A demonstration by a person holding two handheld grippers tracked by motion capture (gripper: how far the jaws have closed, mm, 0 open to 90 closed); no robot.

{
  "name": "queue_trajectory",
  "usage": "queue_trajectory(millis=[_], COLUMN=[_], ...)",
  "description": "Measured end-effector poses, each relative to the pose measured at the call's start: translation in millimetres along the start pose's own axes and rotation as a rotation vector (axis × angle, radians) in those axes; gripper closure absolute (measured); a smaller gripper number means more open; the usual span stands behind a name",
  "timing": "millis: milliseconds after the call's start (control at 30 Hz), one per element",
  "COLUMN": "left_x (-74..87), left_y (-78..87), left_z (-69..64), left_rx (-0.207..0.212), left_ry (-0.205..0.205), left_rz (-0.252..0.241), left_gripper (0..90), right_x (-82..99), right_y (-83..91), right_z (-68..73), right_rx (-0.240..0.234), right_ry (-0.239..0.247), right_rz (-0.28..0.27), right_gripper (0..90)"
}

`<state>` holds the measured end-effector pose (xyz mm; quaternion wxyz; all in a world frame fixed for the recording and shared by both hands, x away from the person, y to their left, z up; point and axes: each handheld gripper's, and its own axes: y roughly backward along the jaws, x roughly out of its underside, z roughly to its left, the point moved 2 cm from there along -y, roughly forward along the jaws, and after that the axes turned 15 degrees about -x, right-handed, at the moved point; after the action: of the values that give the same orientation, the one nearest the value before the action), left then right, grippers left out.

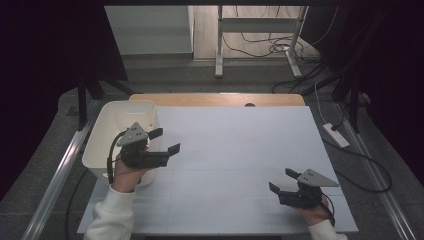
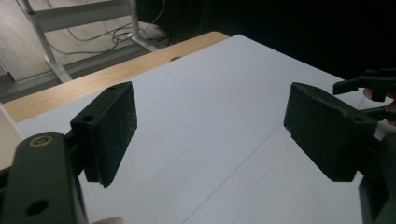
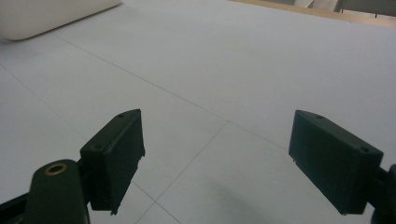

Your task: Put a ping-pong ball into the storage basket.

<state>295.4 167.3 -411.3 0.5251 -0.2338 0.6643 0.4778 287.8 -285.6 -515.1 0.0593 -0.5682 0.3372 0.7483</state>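
At about nine o'clock on the table sits a white tub. I cannot see inside it, so I cannot tell if anything is in there.

My left gripper hangs just beside the tub, over its right edge, and points toward two o'clock. Its jaws are wide apart and nothing is between them. In the left gripper view I see white table between the two black jaws, and the wooden edge of the table far off at eleven o'clock.

The middle of the table is plain white with thin lines on it.

My right gripper is down at about five o'clock, low near the table. It points toward ten o'clock, back at the tub. Its jaws are wide apart too and hold nothing. In the right gripper view the tub is far away at eleven o'clock.

I think I am at a waiting step: both my grippers hold nothing and only the tub is close. The tub is the thing I work with, and it is by my left gripper. For the next move I would dip my left gripper toward the tub's rim and line the jaws up on each side of the wall before I squeeze. My right gripper would have to travel a long way across to help.
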Motion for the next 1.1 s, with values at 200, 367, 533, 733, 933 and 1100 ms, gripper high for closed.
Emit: queue_trajectory(millis=[200, 367, 533, 733, 933, 1100], left_x=[7.2, 15.4, 22.1, 34.3, 48.4, 63.7], left_y=[1.5, 2.7, 2.8, -1.8, -6.2, -6.1], left_z=[-11.8, -21.6, -33.5, -46.6, -50.7, -47.9], left_rx=[0.02, 0.052, 0.09, 0.079, 0.077, 0.078], left_ry=[-0.02, -0.016, -0.035, -0.064, -0.068, -0.054], left_rz=[-0.006, -0.004, -0.01, 0.022, 0.062, 0.092], left_gripper=[18.2, 18.0, 18.0, 17.8, 17.3, 17.1], right_x=[-0.1, 0.0, 0.0, 0.1, 0.0, 0.2], right_y=[0.3, 1.0, 1.4, 2.0, 2.1, 2.1], right_z=[0.6, 0.8, 0.8, 0.8, 0.8, 0.5], right_rx=[0.002, 0.002, 0.002, 0.004, 0.003, 0.0], right_ry=[0.0, 0.0, 0.0, -0.001, 0.0, -0.001], right_rz=[0.0, -0.007, -0.007, -0.005, -0.006, -0.008], right_gripper=[18.2, 18.3, 18.3, 18.3, 18.2, 18.2])
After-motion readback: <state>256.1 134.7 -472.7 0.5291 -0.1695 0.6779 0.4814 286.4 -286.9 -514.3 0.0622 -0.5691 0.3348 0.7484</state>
